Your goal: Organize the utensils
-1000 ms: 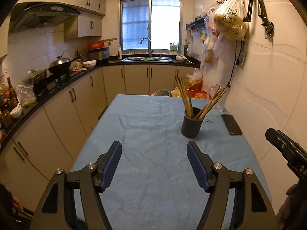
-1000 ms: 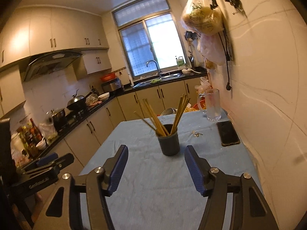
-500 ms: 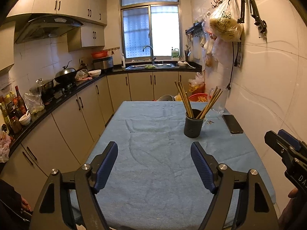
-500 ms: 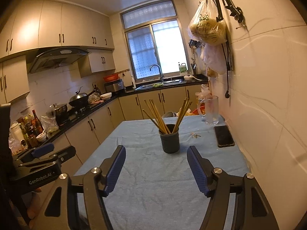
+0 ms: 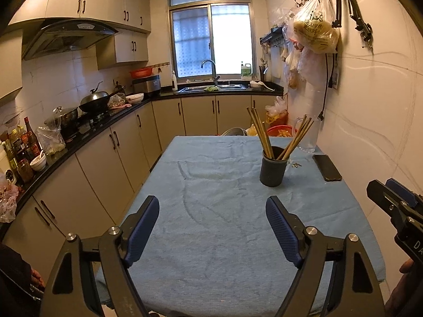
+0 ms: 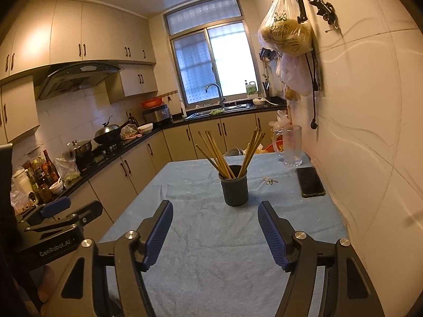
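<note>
Right wrist: chopsticks (image 6: 227, 153) in holder (image 6: 234, 189), right claw (image 6: 214, 223) empty.

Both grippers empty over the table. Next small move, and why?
Probably none, or a small pull-back: the chopsticks all stand in the dark cup and no loose utensil shows on the blue cloth. The right gripper is open and empty short of the cup; the left gripper is opening, nothing between its fingers.
</note>
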The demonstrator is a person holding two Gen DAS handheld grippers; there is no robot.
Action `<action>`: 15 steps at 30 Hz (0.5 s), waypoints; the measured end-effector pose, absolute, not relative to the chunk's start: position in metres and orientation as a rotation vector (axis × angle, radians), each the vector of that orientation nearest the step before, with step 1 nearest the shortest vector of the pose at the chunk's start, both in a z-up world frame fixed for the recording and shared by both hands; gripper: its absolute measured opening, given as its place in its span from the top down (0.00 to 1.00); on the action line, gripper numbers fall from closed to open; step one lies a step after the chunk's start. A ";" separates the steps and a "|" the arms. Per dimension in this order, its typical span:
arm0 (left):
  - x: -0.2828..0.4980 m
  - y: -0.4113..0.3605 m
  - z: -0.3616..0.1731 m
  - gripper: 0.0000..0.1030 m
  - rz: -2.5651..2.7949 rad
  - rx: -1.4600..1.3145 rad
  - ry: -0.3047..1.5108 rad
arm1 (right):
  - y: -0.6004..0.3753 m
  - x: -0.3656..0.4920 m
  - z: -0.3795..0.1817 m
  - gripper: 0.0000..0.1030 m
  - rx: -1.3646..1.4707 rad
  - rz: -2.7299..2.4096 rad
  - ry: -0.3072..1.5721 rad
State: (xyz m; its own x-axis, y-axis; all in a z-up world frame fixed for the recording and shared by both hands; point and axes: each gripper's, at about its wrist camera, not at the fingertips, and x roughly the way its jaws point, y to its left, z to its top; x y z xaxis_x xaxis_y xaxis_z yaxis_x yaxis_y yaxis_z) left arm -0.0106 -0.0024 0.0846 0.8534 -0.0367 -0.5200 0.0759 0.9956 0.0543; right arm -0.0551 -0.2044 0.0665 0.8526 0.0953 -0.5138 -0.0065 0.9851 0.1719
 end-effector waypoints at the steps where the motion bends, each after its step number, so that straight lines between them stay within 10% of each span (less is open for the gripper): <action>1: -0.009 -0.002 0.084 0.19 -0.061 0.073 0.550 | -0.204 -0.054 0.066 0.32 0.166 0.054 0.552; 15: 0.000 -0.002 0.078 0.19 -0.049 0.070 0.578 | -0.202 -0.046 0.062 0.32 0.159 0.046 0.564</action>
State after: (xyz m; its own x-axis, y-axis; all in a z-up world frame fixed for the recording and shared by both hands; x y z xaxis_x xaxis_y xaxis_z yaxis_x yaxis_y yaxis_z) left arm 0.0002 -0.0021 0.0777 0.8367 -0.0266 -0.5469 0.0659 0.9965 0.0523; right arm -0.0458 -0.2024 0.0620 0.8442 0.0871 -0.5289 0.0001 0.9867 0.1627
